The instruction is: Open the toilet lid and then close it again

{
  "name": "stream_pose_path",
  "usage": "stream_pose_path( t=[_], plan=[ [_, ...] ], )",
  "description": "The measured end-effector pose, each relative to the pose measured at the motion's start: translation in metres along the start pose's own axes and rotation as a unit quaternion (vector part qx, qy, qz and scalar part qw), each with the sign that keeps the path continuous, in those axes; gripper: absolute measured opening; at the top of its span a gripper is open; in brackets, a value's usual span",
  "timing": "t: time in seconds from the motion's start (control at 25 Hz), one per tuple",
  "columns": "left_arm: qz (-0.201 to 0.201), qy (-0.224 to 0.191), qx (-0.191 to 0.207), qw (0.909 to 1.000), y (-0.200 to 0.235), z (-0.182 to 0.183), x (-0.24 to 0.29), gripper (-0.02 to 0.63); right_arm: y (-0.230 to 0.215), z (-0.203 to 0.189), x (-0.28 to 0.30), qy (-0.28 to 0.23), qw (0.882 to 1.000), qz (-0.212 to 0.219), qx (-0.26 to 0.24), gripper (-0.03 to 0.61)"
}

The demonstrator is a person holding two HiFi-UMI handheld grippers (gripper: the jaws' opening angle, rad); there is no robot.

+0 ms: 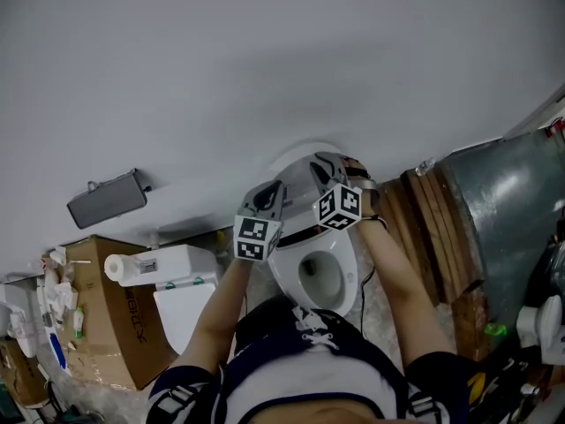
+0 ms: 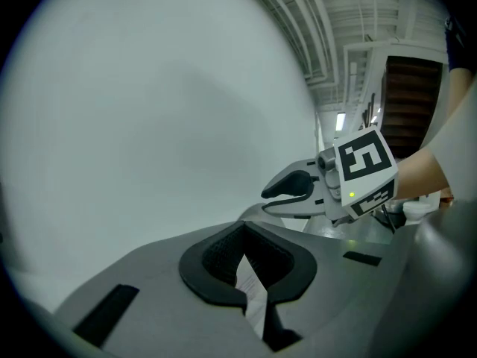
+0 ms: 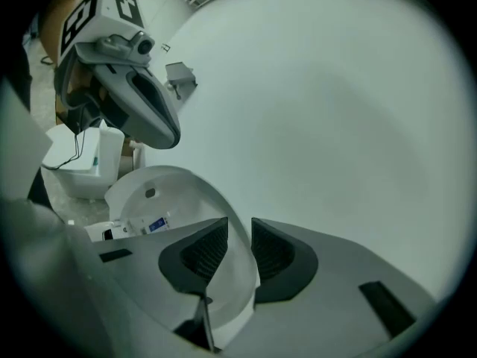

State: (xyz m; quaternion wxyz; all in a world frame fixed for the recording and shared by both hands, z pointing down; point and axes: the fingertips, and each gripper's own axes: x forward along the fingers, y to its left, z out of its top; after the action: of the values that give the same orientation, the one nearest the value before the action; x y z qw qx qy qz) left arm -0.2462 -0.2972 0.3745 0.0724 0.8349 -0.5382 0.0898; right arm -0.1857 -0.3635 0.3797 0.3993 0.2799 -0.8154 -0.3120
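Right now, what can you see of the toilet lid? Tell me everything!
The toilet lid is white, smooth and rounded, plastic by its look. It stands raised above the open bowl, close to the grey wall. Its thin curved edge runs between the open jaws of the right hand-held gripper.

toilet lid (image 1: pixel 298 155): mostly covered by left hand-held gripper (image 1: pixel 267 198) and right hand-held gripper (image 1: pixel 332 168), head view
lid label (image 3: pixel 154 224): print too small to read
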Motion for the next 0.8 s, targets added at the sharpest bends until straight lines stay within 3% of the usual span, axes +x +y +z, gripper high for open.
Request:
stream_pose_path(
  t=[0.32,0.8],
  plan=[
    [0.000,-0.002,0.001,1.0000,0.002,-0.001,0.002,0.006,-0.003,-0.010,0.023,0.032,0.993,-0.004,-0.118,0.060],
    [0.003,-0.001,-0.019,0.9998,-0.002,-0.008,-0.004,0.006,-0.006,-0.010,0.033,0.052,0.988,-0.012,-0.144,0.034]
  ],
)
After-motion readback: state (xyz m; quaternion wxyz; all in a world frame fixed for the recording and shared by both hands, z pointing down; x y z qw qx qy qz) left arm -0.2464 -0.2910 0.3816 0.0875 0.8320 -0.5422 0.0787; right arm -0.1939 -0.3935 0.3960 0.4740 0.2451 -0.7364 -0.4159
